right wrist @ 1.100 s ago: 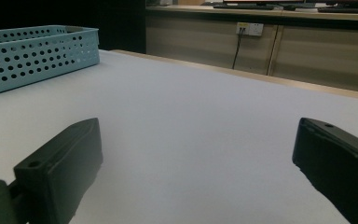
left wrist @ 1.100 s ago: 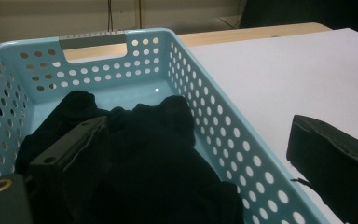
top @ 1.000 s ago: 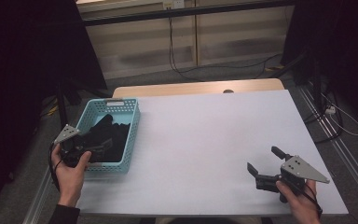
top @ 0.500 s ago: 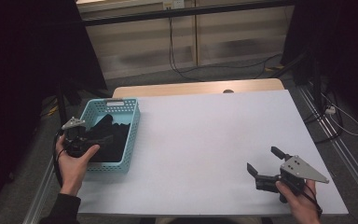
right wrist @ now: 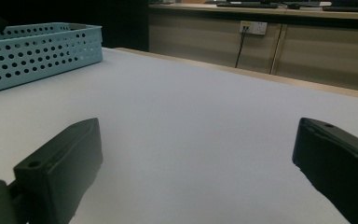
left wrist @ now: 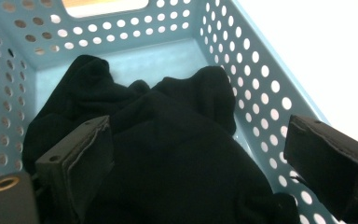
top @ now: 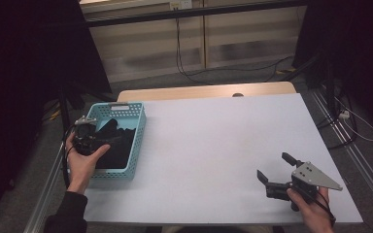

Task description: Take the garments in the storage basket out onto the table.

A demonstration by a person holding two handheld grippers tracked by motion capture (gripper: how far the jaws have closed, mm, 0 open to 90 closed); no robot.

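Left tool [top: 108, 139], wide, has advanced over basket [top: 137, 141]; right tool [top: 277, 171] wide above white table [top: 213, 141].

Basket [top: 135, 141] is a light teal-blue plastic, dotted all over with round holes. The cloth [left wrist: 168, 154] bunched inside is plain black, no print. Table [top: 213, 141] is flat white with a pale wood edge [top: 199, 91]. Both grippers' jaws are matte black.

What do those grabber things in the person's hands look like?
Each is black. The right gripper has two chunky black jaws and a grey three-cornered plate on top. The left gripper has a small grey plate and a black cable looping by the wrist. Up close its jaws are blocky, with ribbed pads. A dark sleeve covers the left forearm.
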